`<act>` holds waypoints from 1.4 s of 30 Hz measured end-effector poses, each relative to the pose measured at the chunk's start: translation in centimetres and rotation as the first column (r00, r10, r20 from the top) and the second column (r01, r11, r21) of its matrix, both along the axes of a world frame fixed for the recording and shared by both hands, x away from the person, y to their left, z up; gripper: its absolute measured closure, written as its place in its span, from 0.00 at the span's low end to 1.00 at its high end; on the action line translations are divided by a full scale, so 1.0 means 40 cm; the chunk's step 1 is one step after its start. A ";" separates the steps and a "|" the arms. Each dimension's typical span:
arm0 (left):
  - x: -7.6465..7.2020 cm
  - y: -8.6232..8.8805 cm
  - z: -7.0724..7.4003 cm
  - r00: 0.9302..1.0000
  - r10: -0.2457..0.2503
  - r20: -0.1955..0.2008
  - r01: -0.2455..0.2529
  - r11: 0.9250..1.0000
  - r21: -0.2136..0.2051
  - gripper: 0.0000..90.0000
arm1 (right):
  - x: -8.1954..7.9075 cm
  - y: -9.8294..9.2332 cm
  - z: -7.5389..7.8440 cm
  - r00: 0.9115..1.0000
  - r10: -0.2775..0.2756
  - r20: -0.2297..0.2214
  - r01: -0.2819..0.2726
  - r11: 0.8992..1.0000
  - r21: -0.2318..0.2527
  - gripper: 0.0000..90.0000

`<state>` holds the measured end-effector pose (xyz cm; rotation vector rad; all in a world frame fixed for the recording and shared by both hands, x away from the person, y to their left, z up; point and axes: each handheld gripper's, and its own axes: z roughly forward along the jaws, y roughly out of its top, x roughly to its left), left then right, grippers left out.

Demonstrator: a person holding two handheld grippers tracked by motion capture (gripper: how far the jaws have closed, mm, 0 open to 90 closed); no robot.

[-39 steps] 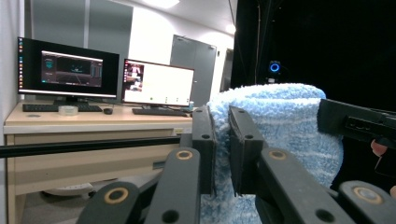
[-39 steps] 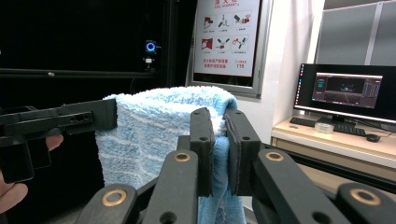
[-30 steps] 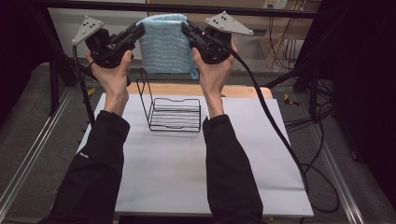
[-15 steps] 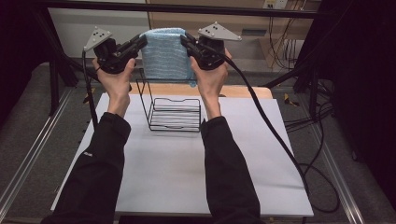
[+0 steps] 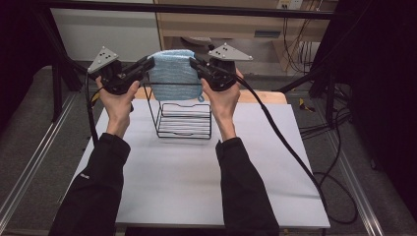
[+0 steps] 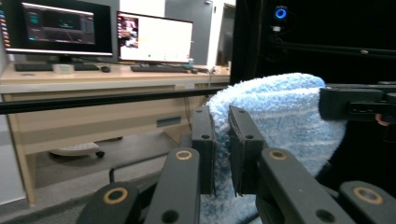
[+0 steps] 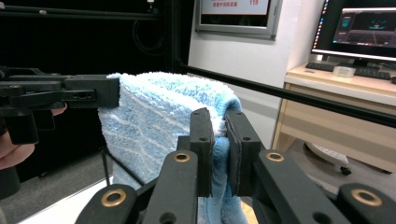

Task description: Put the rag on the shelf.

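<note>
A light blue fluffy towel (image 5: 173, 73) hangs folded between my two grippers, held up above a black wire rack (image 5: 183, 119) on the white table (image 5: 187, 177). My left gripper (image 5: 149, 64) is shut on the towel's left edge, and the cloth (image 6: 275, 116) runs between its jaws in the left gripper view. My right gripper (image 5: 193, 63) is shut on the towel's right edge; the towel (image 7: 154, 121) drapes down past its jaws in the right gripper view. The towel's lower hem hangs just above the rack's top.
The person's black sleeves (image 5: 98, 187) come in from the bottom. A cable (image 5: 285, 142) trails from the right gripper across the table's right side. A wooden desk with monitors (image 6: 154, 37) stands beyond the table. Metal frame rails (image 5: 29, 162) flank both sides.
Both hands have come down with the towel stretched between them, bringing its lower hem closer to the wire rack. The grips have not changed.
</note>
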<state>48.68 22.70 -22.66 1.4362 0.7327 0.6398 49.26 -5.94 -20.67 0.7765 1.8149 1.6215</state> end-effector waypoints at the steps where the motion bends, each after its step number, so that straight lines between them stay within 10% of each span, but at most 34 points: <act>1: -0.004 0.003 -0.004 1.000 -0.004 0.001 0.004 1.000 0.006 0.91 | -0.003 -0.002 -0.004 1.000 0.008 0.000 -0.008 1.000 0.001 0.92; 29: -0.058 0.019 -0.053 0.995 -0.058 -0.075 0.066 0.992 0.108 0.86 | -0.049 -0.009 -0.052 0.993 0.093 -0.069 -0.100 0.988 -0.120 0.92; 42: -0.056 0.042 0.050 0.988 -0.036 -0.152 0.049 0.995 0.081 0.80 | -0.050 -0.013 -0.074 0.991 0.106 -0.082 -0.115 0.987 -0.112 0.92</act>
